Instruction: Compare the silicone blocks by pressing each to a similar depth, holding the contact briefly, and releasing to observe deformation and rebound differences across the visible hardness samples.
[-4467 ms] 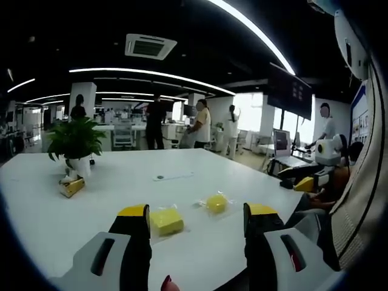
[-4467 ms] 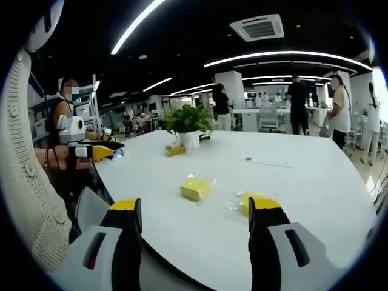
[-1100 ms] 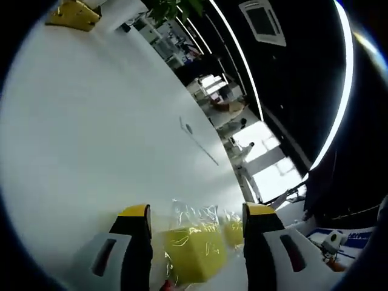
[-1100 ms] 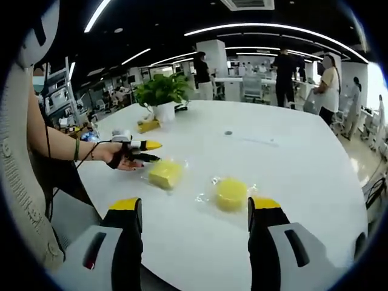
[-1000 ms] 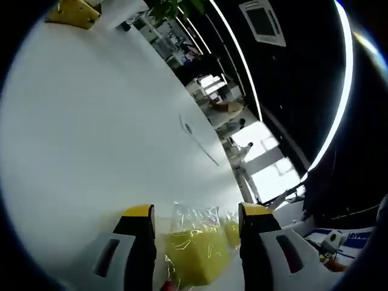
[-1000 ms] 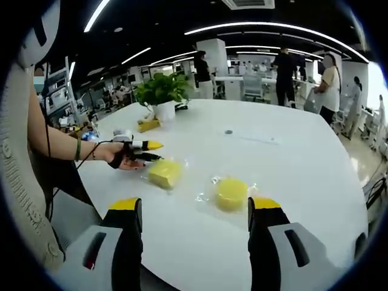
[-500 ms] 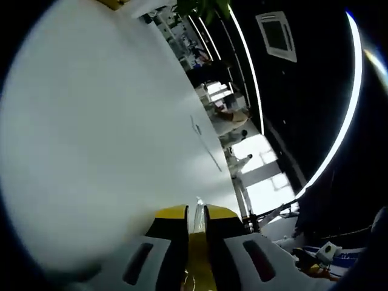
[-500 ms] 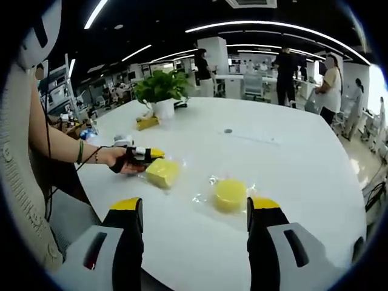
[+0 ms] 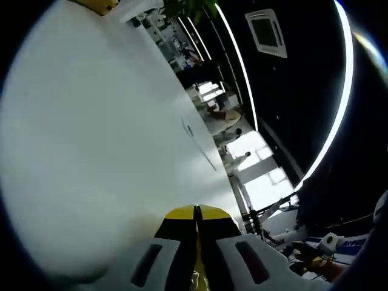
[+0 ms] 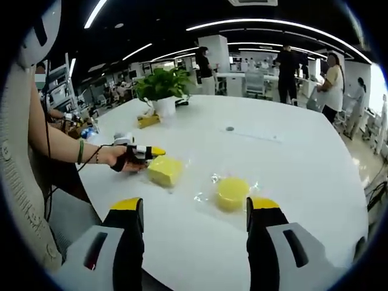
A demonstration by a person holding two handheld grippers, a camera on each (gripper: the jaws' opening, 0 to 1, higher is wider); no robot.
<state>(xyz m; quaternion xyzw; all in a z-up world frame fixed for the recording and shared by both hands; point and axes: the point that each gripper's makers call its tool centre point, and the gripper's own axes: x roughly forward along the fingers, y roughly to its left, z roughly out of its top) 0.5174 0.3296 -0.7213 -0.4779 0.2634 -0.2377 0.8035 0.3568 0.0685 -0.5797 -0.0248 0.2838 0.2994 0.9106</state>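
No readable text, no labels, no brands, no numbers, no signs

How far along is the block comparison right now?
Done: nothing can be confirmed as finished from these views. In hand: the left gripper is at the square block, its jaws nearly together on a thin yellow sliver, so this looks like the squeeze on the first sample. Left: releasing it, then pressing the round block, which lies untouched in its bag on the table ahead of the open right gripper.
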